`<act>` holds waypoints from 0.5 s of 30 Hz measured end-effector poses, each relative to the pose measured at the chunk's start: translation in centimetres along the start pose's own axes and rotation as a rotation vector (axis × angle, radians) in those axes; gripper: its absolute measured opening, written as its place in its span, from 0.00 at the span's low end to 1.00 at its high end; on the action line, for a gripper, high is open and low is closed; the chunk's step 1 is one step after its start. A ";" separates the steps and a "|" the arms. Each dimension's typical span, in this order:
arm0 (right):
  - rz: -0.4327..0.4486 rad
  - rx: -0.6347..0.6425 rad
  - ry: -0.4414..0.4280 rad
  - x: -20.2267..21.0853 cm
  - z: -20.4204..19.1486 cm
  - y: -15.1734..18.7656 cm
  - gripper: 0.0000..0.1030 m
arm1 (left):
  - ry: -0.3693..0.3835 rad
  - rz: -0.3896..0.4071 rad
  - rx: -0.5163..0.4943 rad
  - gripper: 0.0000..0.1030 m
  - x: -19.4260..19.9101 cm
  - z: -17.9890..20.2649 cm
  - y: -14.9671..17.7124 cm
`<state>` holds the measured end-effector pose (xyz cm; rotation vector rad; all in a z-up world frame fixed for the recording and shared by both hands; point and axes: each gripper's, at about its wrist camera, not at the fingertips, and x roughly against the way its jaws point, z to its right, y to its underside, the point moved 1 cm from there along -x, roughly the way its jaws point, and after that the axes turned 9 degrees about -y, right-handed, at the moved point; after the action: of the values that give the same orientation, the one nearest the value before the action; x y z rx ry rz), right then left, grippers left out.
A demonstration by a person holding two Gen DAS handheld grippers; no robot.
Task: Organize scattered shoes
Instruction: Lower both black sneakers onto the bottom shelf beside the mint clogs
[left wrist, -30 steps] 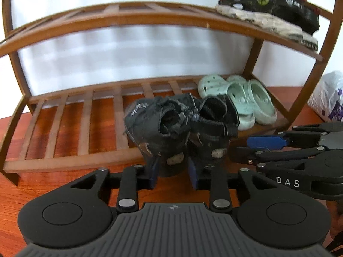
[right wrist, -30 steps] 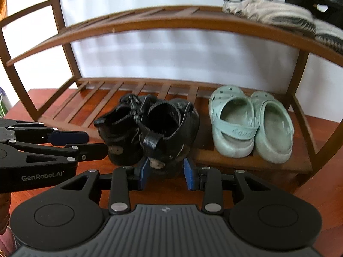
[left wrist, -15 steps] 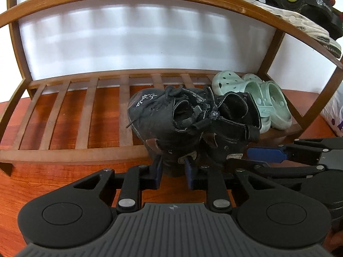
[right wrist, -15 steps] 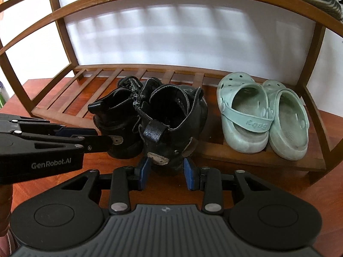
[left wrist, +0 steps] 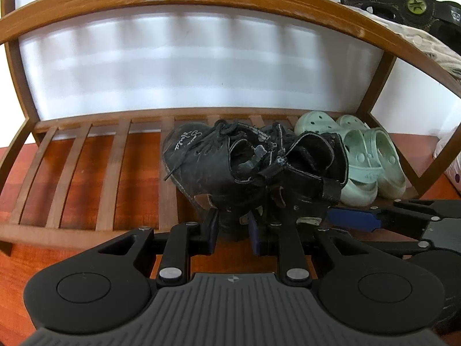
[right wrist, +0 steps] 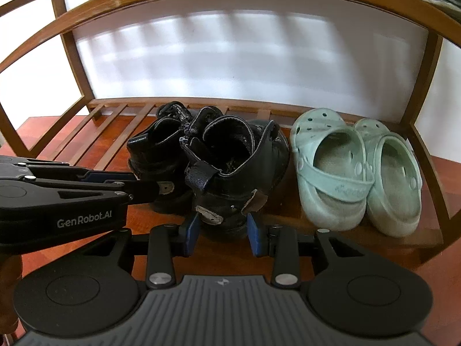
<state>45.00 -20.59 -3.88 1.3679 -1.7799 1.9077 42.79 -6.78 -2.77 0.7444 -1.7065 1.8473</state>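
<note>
Two black ankle boots sit side by side on the lower slats of a wooden shoe rack [left wrist: 86,173]. My left gripper [left wrist: 232,226] is shut on the heel of the left black boot [left wrist: 207,167], which also shows in the right wrist view [right wrist: 161,155]. My right gripper [right wrist: 222,227] is shut on the heel of the right black boot [right wrist: 239,167], seen in the left wrist view [left wrist: 311,170] too. Both boots rest on or just over the slats, toes toward the wall.
A pair of mint green clogs [right wrist: 360,167] stands on the same shelf to the right of the boots. On the upper shelf at the right lie black sandals [left wrist: 409,8] and a patterned shoe [left wrist: 435,54]. The lower slats left of the boots are bare. A plastic bag [left wrist: 452,170] lies at far right.
Both grippers have carried the boots forward and down, deeper under the upper shelf rail, onto the lower slats beside the clogs. Both stay shut on the heels.
</note>
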 end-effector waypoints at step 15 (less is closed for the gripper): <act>0.002 -0.007 0.007 -1.5 0.4 -0.7 0.40 | 0.007 -0.012 0.005 0.25 -0.4 -0.3 -0.7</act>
<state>46.50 -20.08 -4.49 1.3561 -1.7833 1.9034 43.57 -6.48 -2.60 0.7479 -1.6901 1.8445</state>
